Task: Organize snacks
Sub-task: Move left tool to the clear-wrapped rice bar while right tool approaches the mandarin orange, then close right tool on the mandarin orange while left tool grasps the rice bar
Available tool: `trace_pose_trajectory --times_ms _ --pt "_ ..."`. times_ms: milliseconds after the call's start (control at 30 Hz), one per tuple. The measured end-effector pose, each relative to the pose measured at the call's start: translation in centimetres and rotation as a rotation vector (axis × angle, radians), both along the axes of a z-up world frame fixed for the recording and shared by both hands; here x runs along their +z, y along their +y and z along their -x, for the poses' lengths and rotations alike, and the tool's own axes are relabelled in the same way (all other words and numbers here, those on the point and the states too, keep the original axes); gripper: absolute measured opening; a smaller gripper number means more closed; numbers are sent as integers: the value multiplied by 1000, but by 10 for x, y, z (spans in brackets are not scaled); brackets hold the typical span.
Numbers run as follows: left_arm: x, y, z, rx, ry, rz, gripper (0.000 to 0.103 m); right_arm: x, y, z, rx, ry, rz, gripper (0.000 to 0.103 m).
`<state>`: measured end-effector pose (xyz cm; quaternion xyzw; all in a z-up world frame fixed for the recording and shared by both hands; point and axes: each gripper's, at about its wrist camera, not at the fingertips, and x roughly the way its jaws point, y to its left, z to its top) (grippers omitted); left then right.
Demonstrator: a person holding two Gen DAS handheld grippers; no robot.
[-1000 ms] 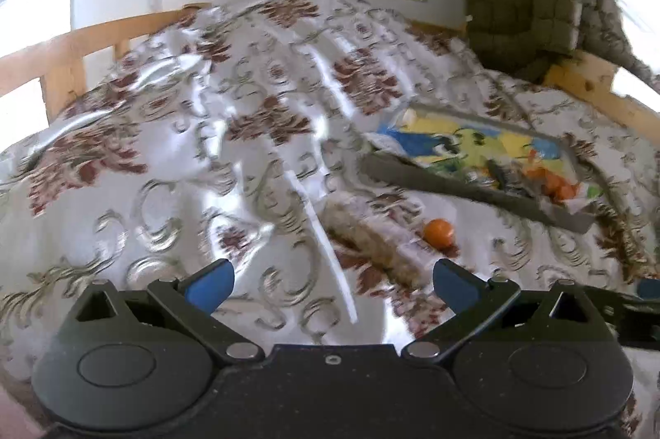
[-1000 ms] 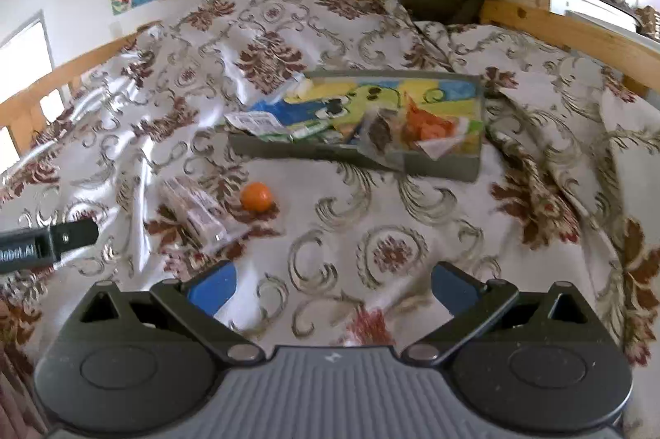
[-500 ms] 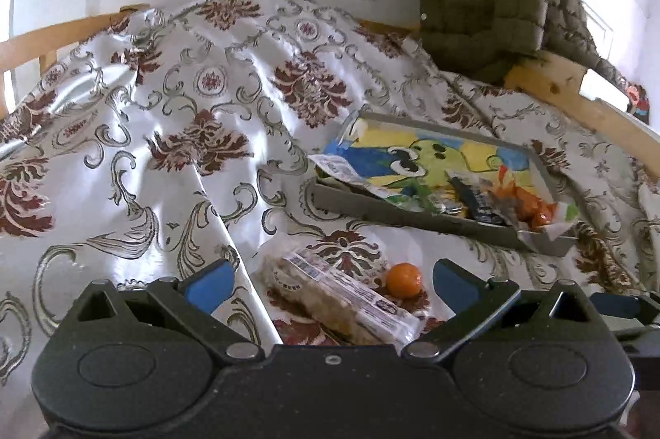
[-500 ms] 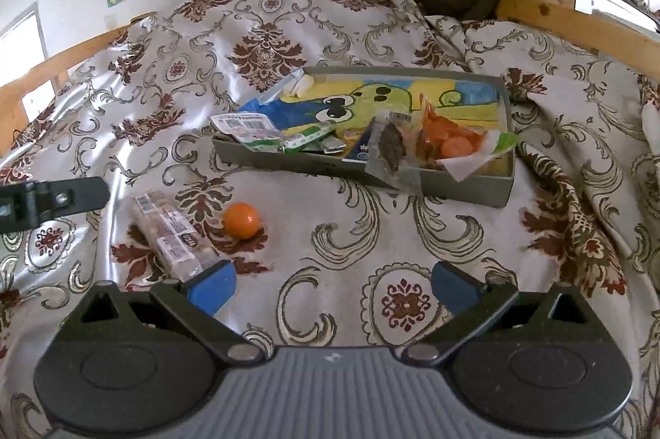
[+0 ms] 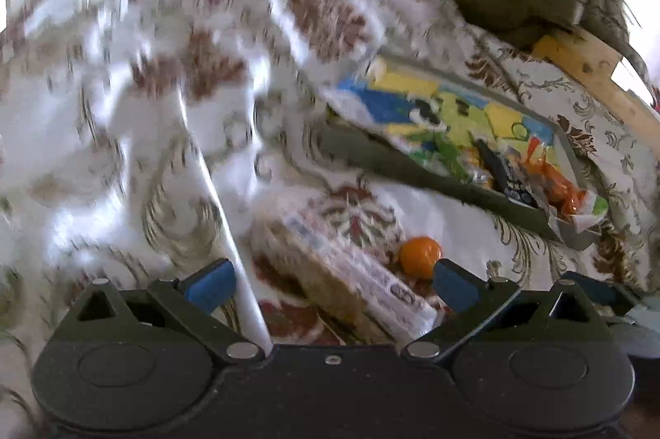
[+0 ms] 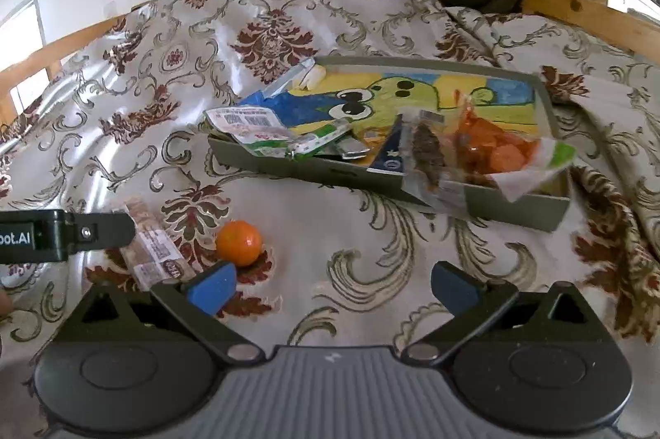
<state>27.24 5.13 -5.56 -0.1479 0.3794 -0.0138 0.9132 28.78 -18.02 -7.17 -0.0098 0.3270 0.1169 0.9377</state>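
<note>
Straddling the wrapped bar (image 5: 350,274), seemingly untouched, both grippers gape; bare bedspread (image 6: 371,232) fronts the tray (image 6: 515,204).

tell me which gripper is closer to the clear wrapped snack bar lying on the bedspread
Left. The left gripper is open with the snack bar lying right between its fingers. The right gripper is open over bare bedspread, with the bar off to its left past the orange.

Left gripper (image 5: 332,284): black body, blue pads (image 5: 209,284), silver pivot screws (white lettering on side).
</note>
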Motion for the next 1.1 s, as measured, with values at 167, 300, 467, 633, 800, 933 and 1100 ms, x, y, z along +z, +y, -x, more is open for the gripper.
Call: trace_pose_trajectory --times_ms 167,300,467,633,800,933,1100 --pt "-12 13 -2 34 52 102 102 -7 8 -10 14 10 6 103" --pt "-13 11 -3 34 50 76 101 -6 18 -11 51 -15 38 101" --pt "-17 4 -10 9 25 12 99 -7 34 -10 109 -59 102 98" --pt "-23 8 -19 41 26 23 95 -13 48 -14 153 -99 168 88" --pt "-21 12 -18 85 42 22 81 -19 57 -19 190 -109 189 83" --pt "-19 9 -15 105 38 6 77 -27 65 -22 225 -112 199 79" --pt "-17 0 -13 57 10 -25 56 -33 69 -27 239 -102 171 63"
